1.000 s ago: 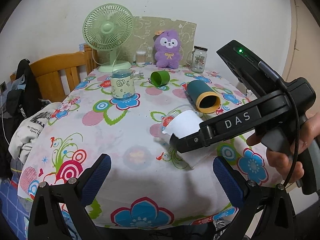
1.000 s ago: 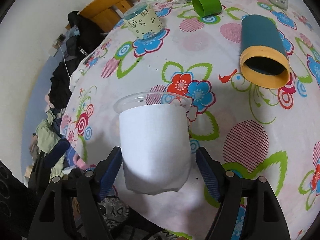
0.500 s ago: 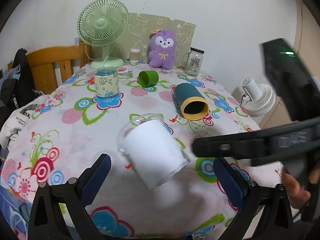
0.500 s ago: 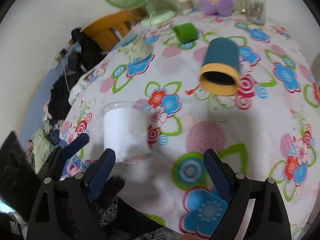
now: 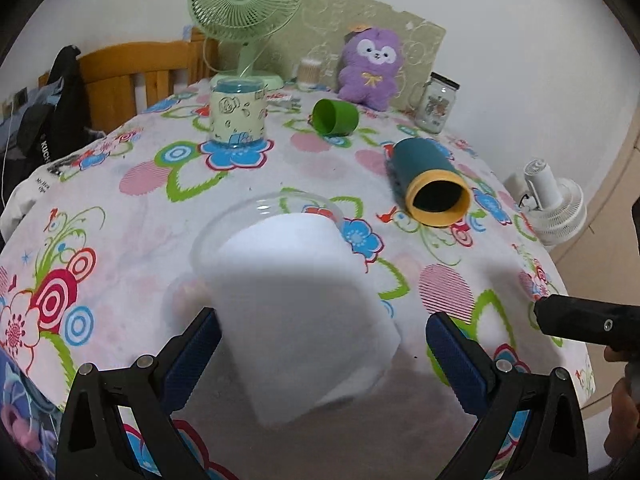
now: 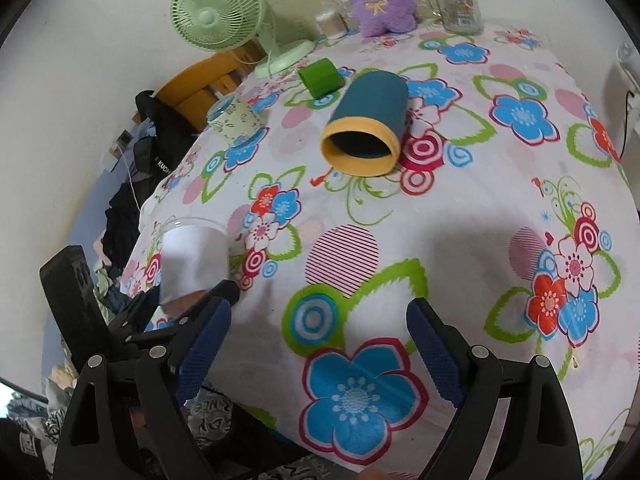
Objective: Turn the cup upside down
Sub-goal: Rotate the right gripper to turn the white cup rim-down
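A clear plastic cup with a white sleeve (image 5: 296, 304) lies tilted on the floral tablecloth, its rim away from me. In the left wrist view it sits between the open blue fingers of my left gripper (image 5: 322, 354), close to the left finger (image 5: 192, 354); no grip shows. In the right wrist view the cup (image 6: 194, 258) is at the left. My right gripper (image 6: 318, 350) is open and empty over the tablecloth, well right of the cup.
A teal cup with a yellow rim (image 5: 430, 182) lies on its side. A green cup (image 5: 334, 117) lies behind it. A patterned cup (image 5: 239, 114) stands upside down. A green fan (image 5: 246, 12), purple plush (image 5: 370, 68) and glass jar (image 5: 436, 102) stand at the back. A wooden chair (image 5: 136, 76) is at the left.
My right gripper has let go of the white cup and pulled away to the right. My left gripper has moved forward so the cup now lies between its fingers.
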A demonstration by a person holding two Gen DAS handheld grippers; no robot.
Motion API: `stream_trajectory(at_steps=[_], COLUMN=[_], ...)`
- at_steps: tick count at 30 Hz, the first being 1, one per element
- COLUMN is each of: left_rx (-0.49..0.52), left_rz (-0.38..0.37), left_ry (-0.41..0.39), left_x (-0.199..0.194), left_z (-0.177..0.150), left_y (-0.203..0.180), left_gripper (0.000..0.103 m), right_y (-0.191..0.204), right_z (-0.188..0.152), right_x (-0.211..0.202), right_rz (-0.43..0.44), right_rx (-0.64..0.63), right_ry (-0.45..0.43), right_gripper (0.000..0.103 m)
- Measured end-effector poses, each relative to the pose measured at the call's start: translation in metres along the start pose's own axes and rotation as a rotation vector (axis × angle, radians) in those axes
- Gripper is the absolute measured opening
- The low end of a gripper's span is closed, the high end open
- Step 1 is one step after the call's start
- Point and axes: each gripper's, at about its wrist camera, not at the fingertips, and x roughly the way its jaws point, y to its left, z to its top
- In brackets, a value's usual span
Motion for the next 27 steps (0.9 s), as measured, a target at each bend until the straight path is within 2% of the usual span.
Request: stream_trajectory(at_steps=[9, 12, 15, 27], left_rx=[0.005, -0.012, -0.019, -0.019], left_rz=[0.050, 0.043, 0.043, 0.027], left_ry=[-0.065, -0.058, -0.042, -0.007], left_x=[-0.012, -0.012, -0.011, -0.032], left_z=[-0.001, -0.001, -0.001, 0.006], left_y=[0.004, 0.009, 0.013, 0.026], left_gripper=[0.099, 0.093, 0.079, 0.077], right_y=[0.002, 0.004, 0.006, 0.018], right_z=[0.001, 0.000, -0.001, -0.002], right_x=[0.007, 0.009, 0.010, 0.012], right_rz=[0.023, 0.029, 0.033, 0.043], right_rx=[-0.013, -0.017, -0.016, -0.030], right_ry=[0.008, 0.015, 0.017, 0.017], right_gripper=[0.091, 0.091, 0.091, 0.091])
